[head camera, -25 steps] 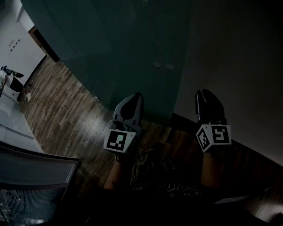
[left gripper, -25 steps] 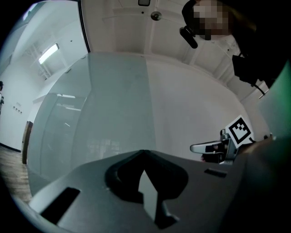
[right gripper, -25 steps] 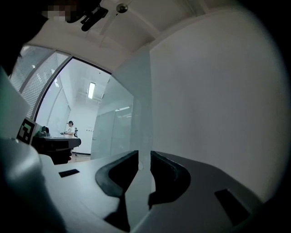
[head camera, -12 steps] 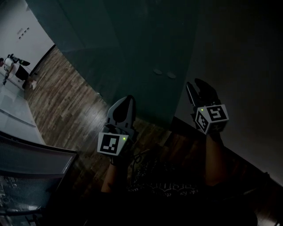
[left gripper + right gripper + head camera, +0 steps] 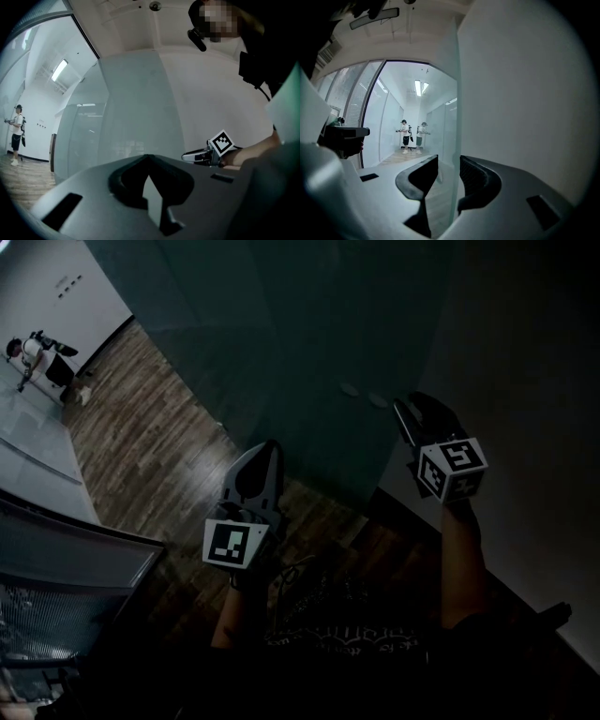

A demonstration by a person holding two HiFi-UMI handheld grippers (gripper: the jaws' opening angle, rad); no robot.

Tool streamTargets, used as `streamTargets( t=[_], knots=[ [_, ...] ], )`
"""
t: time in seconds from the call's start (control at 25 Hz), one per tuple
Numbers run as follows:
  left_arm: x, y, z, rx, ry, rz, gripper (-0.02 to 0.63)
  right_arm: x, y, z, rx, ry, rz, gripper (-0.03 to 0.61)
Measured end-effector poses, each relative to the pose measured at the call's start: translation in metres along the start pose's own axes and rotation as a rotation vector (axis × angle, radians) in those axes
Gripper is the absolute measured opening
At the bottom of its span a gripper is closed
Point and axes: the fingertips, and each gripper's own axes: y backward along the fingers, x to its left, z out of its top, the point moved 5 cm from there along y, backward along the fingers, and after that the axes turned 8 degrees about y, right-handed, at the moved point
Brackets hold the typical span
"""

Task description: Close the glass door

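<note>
The glass door [image 5: 309, 343] is a dark teal pane across the top of the head view, with two small round fittings [image 5: 364, 394] near its right edge. My right gripper [image 5: 412, 403] is level at that edge. Its jaws have just been opening. In the right gripper view the door's thin edge [image 5: 455, 93] runs between the fingers of the right gripper [image 5: 449, 163], which is open and not pressing on it. My left gripper [image 5: 272, 448] hangs lower and to the left in front of the pane. In its own view the left gripper [image 5: 149, 157] is shut on nothing.
A plain wall [image 5: 525, 334] stands right of the door. Wood floor [image 5: 159, 446] runs left to a white surface [image 5: 28, 446]. A mesh chair back [image 5: 56, 596] is at the lower left. A person [image 5: 37, 357] stands far off beyond the glass.
My right gripper has moved up the picture and leftward to the door's edge, and its jaws have widened. The left gripper has shifted only a little.
</note>
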Motion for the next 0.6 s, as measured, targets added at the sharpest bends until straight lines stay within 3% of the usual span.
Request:
streamTargets(
  t=[0.6],
  knots=[
    [0.012,0.025,0.005,-0.016,-0.010,0.097,0.000,0.011,0.007,0.007,-0.027,-0.024,0.051,0.152]
  ],
)
